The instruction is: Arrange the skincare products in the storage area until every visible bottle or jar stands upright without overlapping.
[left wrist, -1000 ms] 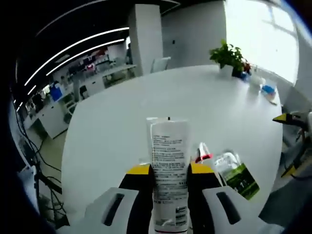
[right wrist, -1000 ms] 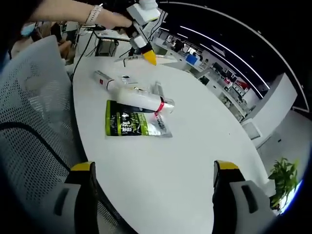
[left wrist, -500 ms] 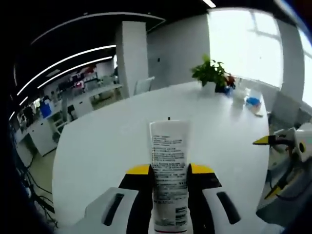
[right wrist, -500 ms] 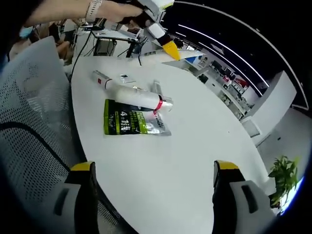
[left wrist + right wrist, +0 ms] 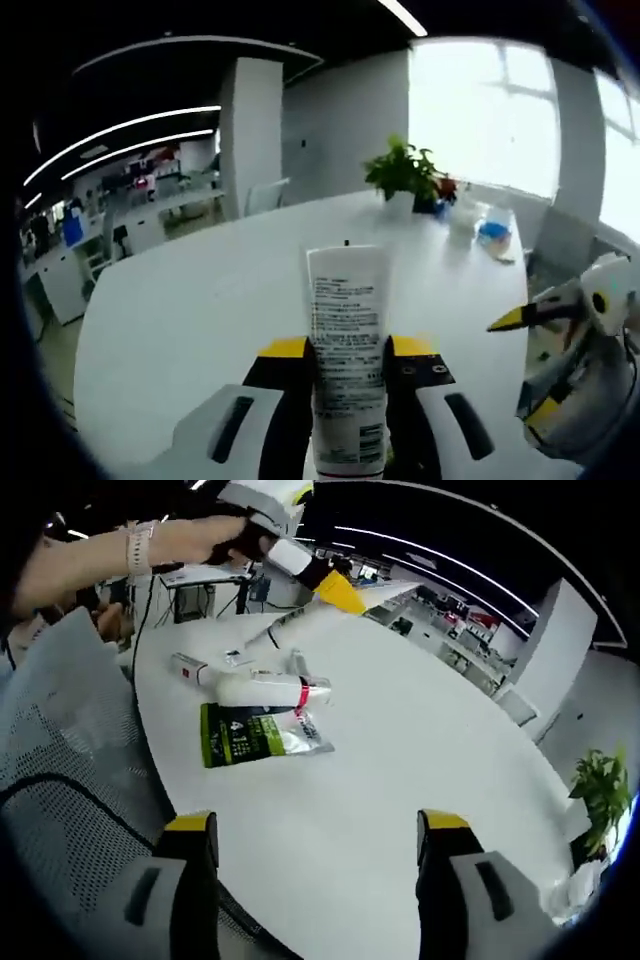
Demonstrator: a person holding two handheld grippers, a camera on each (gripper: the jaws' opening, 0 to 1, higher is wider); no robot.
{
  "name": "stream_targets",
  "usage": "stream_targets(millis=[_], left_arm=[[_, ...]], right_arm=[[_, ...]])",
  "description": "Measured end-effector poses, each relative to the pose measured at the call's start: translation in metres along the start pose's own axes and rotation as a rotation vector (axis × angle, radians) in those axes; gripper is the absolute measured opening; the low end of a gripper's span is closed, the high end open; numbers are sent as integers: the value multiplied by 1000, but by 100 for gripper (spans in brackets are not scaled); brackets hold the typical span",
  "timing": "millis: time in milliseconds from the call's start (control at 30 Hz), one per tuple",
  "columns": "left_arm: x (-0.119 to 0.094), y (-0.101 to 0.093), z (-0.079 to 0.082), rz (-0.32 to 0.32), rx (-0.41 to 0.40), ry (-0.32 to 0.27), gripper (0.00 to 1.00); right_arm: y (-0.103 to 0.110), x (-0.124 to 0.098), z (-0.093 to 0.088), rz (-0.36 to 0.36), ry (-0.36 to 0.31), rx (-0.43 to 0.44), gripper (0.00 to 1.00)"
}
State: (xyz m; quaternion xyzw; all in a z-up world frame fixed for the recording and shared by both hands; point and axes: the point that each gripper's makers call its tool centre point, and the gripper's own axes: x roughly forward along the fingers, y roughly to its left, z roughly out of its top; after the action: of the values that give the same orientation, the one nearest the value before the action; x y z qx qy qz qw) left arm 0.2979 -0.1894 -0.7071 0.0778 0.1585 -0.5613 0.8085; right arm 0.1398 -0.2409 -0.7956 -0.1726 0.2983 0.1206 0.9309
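White tube [image 5: 347, 350]: clamped mid-body in left gripper [image 5: 347, 385], raised above the table [image 5: 200, 310], likely for standing upright; right gripper [image 5: 316, 875] wide open, empty, facing a green packet [image 5: 250, 737] and white bottle [image 5: 265, 688] lying flat.

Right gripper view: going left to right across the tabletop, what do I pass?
Small red-capped tube → green packet → white bottle with the red band → left gripper, held above the table → potted plant at the far edge.
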Motion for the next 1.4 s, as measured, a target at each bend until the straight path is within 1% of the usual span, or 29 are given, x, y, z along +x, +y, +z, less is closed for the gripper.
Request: stream_targets(millis=[33, 67, 133, 167, 200, 233, 267, 333, 400, 433, 467, 500, 533, 600, 633, 667, 700, 767, 833, 900, 933, 967, 1000, 1033, 1067, 1200, 1267, 1400], left_arm=[[1, -3, 1, -4, 3, -3, 23], [3, -7, 2, -10, 4, -7, 23], [6, -12, 3, -16, 0, -17, 23], [8, -16, 3, -25, -9, -24, 23], [10, -18, 3, -32, -17, -30, 23], [12, -22, 4, -38, -26, -40, 23], [13, -25, 4, -43, -28, -46, 23], [15, -32, 5, -56, -48, -61, 23], [18, -39, 6, -72, -64, -72, 23], [19, -41, 6, -76, -63, -74, 23], [21, -44, 5, -79, -59, -72, 23], [21, -46, 5, -79, -58, -73, 23], [22, -49, 4, -83, -57, -74, 23], [23, -52, 3, -89, -69, -83, 23], [23, -54, 2, -93, -74, -87, 23], [25, -53, 3, -96, -74, -94, 23], [25, -55, 3, -103, -61, -104, 23], [26, -59, 0, -109, -68, -103, 23], [26, -63, -5, -111, -74, -99, 23], [28, -64, -7, -119, -73, -107, 23], [28, -66, -7, -123, -74, -109, 23], [28, -69, -8, -132, -69, -107, 23], [30, -71, -10, -142, -49, -97, 23], [30, -73, -12, -144, -32, -90, 23], [32, -75, -15, -142, -15, -78, 23], [33, -78, -23, -149, -1, -55, 23], [34, -79, -22, -150, 4, -56, 23], [34, -79, -19, -152, 19, -65, 23]], right_arm=[[-8, -4, 2, -13, -19, 35, 84], [-13, -6, 4, -23, -36, 61, 83], [-21, -9, 8, -25, -67, 111, 78], [-28, -11, 12, -36, -92, 153, 76], [-33, -13, 14, -39, -107, 167, 74], [-36, -14, 16, -41, -117, 169, 73], [-42, -15, 15, -47, -111, 166, 71], [-50, -16, 15, -63, -97, 150, 71], [-58, -17, 19, -80, -111, 142, 69], [-63, -18, 22, -90, -129, 152, 68], [-67, -18, 28, -92, -154, 182, 68], [-68, -18, 30, -85, -163, 203, 68], [-69, -18, 35, -76, -182, 243, 67], [-70, -18, 40, -51, -205, 291, 57], [-73, -18, 44, -48, -226, 317, 56], [-74, -18, 44, -49, -221, 313, 56], [-76, -18, 45, -53, -217, 313, 54], [-81, -20, 52, -63, -248, 316, 47], [-86, -18, 55, -47, -262, 349, 46], [-87, -18, 63, -34, -295, 375, 41], [-87, -18, 65, -24, -302, 388, 40], [-86, -16, 67, -16, -302, 409, 37], [-83, -14, 70, 12, -312, 417, 34], [-82, -13, 71, 23, -316, 429, 30], [-82, -12, 74, 26, -324, 436, 30], [-80, -10, 83, 50, -353, 458, 30], [-77, -8, 87, 81, -366, 515, 28], [-75, -3, 92, 102, -383, 556, 27]])
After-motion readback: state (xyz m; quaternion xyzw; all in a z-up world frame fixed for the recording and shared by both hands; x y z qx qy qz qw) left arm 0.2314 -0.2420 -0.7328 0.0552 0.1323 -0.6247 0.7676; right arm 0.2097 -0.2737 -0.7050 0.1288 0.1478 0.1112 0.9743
